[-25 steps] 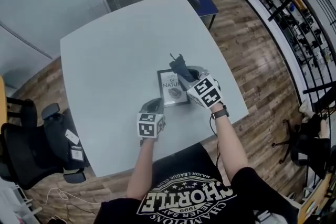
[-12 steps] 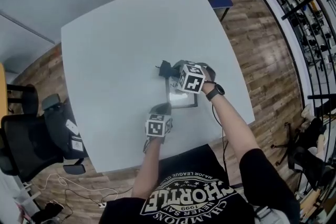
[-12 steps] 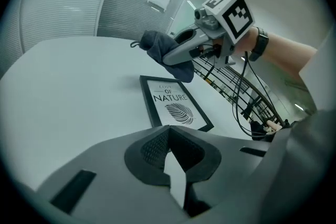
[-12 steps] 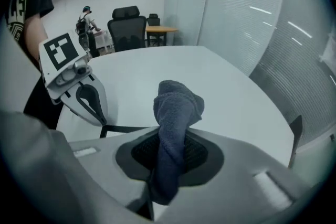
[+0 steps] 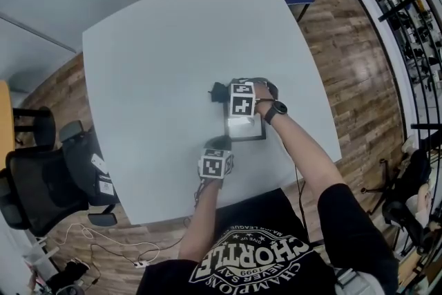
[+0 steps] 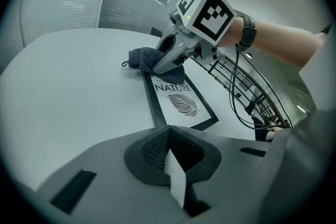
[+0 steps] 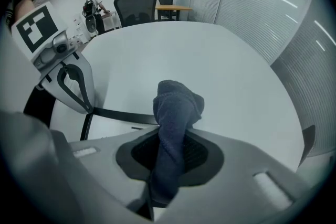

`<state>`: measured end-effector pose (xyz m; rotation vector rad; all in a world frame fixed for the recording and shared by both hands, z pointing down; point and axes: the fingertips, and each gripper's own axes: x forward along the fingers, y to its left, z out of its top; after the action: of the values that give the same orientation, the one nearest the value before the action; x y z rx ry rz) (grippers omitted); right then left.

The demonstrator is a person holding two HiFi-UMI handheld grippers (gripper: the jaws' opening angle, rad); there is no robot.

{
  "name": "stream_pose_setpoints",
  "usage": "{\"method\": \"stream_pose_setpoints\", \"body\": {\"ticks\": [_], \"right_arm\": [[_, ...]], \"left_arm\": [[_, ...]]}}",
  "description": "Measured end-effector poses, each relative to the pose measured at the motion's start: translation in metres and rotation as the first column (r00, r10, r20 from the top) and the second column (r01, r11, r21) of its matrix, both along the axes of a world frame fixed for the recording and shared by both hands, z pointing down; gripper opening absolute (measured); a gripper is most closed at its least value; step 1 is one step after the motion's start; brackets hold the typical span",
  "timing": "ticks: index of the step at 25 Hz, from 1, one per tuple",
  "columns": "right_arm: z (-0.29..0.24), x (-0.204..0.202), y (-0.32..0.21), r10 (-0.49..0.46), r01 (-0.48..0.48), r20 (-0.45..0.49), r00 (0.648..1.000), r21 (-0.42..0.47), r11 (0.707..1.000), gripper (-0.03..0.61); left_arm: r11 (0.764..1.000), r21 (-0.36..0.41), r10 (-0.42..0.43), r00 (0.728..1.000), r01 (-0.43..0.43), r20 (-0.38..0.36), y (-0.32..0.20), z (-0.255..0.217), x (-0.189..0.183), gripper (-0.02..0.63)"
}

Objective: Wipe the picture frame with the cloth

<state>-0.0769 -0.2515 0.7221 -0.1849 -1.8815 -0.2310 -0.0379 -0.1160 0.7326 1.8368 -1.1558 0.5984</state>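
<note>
Grey table (image 5: 152, 65) | picture frame (image 6: 179, 104) reads "NATURE" | right hand-held gripper (image 7: 169, 145) clamps cloth (image 7: 176, 104)

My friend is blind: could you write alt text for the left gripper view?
A hand-held right gripper presses a dark cloth onto the far end of a black picture frame with a leaf print, lying flat on a white table.

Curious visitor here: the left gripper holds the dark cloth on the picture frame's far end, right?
Not the left: the right gripper holds the dark cloth on the picture frame's far end, its jaws shut on it, as the right gripper view shows.
</note>
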Motion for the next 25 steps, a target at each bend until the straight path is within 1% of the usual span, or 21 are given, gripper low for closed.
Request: {"method": "stream_pose_setpoints", "body": {"ticks": [5, 11, 17, 20, 22, 25], "right_arm": [[0.001, 0.038, -0.010, 0.026, -0.025, -0.045, 0.999, 0.018, 1.000, 0.071], [0.001, 0.097, -0.023, 0.115, -0.113, -0.082, 0.990, 0.030, 0.993, 0.072], [-0.003, 0.125, -0.027, 0.197, -0.195, -0.087, 0.976, 0.038, 0.980, 0.072], [-0.009, 0.119, -0.025, 0.211, -0.209, -0.073, 0.975, 0.028, 0.977, 0.072], [-0.017, 0.098, -0.019, 0.204, -0.204, -0.034, 0.978, 0.010, 0.979, 0.072], [-0.029, 0.056, -0.007, 0.174, -0.173, 0.027, 0.984, -0.018, 0.985, 0.072]], "left_arm": [[1.000, -0.009, -0.017, 0.999, 0.018, 0.042, -0.002, 0.000, 0.000, 0.006], [1.000, -0.018, -0.025, 0.998, 0.026, 0.061, -0.003, 0.001, 0.002, 0.006], [0.999, -0.021, -0.037, 0.998, 0.038, 0.056, -0.003, -0.001, 0.001, 0.006], [0.999, -0.019, -0.036, 0.998, 0.037, 0.056, -0.003, -0.001, 0.003, 0.006], [0.999, -0.019, -0.035, 0.998, 0.036, 0.051, -0.003, -0.001, 0.002, 0.006], [0.999, -0.026, -0.029, 0.998, 0.030, 0.049, -0.002, -0.001, 0.000, 0.006]]}}
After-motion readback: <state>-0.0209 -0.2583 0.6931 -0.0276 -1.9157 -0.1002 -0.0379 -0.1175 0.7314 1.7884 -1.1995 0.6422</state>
